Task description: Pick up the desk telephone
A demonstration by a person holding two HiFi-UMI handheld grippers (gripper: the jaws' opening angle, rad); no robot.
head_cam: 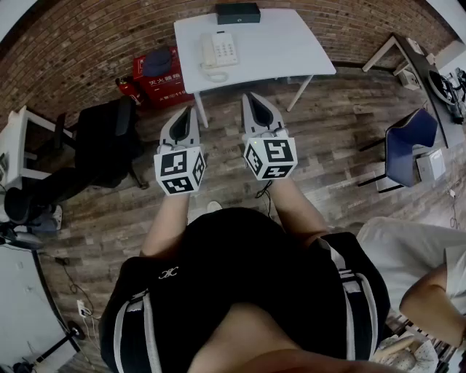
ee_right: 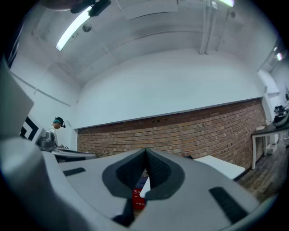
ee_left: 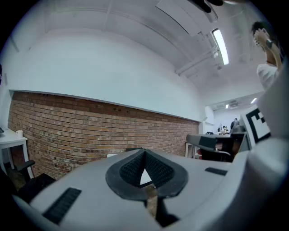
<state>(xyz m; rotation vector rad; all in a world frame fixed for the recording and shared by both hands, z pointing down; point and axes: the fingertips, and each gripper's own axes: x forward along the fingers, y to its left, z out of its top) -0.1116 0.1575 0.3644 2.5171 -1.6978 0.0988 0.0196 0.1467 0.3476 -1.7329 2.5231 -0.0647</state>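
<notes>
Your left tongs (head_cam: 191, 111) and right tongs (head_cam: 250, 96) are held out side by side in front of you, about level, above the wood floor (head_cam: 328, 138). Both are closed, pads together, with nothing between them. Each gripper view shows this plainly: the left tongs (ee_left: 144, 151) and the right tongs (ee_right: 145, 150) meet at a point with only background beyond.

The desk telephone (head_cam: 220, 51) sits on the white bench (head_cam: 284, 47) ahead of you, towards the bench's left side, handset on its cradle and coiled cord hanging at the near edge. It is well apart from both tongs and untouched. A black box (head_cam: 238, 12) lies at the far edge of the bench, against the brick wall (head_cam: 87, 36).

To the left of the bench stands a red cabinet (head_cam: 162, 81) with a dark thing on top, perhaps a cap, and a fire extinguisher (head_cam: 127, 89) just beside it. A black office chair (head_cam: 105, 142) is on your left, a blue chair (head_cam: 411, 146) on your right.
</notes>
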